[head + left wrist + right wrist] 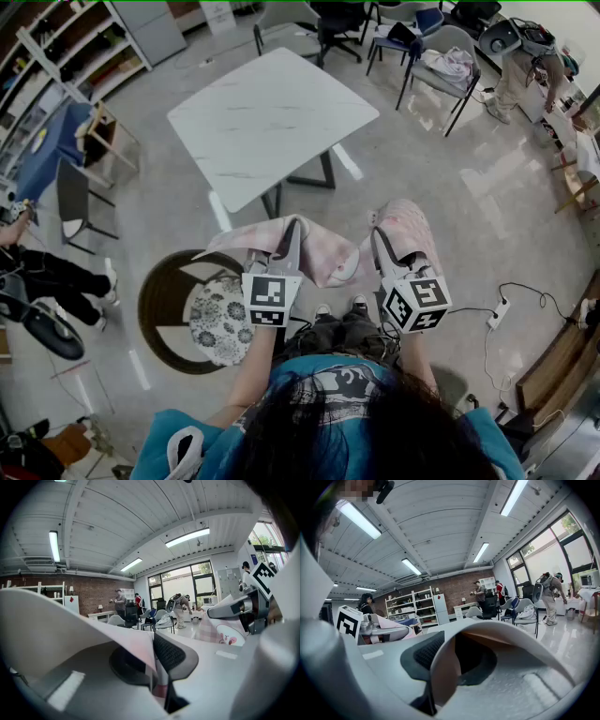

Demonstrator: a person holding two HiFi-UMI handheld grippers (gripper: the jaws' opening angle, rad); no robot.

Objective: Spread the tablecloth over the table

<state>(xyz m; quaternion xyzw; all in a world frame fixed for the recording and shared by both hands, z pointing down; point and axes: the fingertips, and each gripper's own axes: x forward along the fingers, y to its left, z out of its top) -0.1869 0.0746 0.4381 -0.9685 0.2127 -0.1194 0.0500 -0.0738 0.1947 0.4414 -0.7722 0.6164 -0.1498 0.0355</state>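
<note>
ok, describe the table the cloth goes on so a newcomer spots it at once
On the grey floor, straight beyond the held pink tablecloth, stands the table. It is the only white, marble-veined, bare top on dark legs; its neighbours are chairs.

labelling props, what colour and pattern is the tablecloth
The tablecloth: pale pink check, cartoon motif; best in the left gripper view.

Teal shirt (281, 373); left gripper (277, 242), right gripper (394, 246) carry marker cubes (265, 298).
</note>
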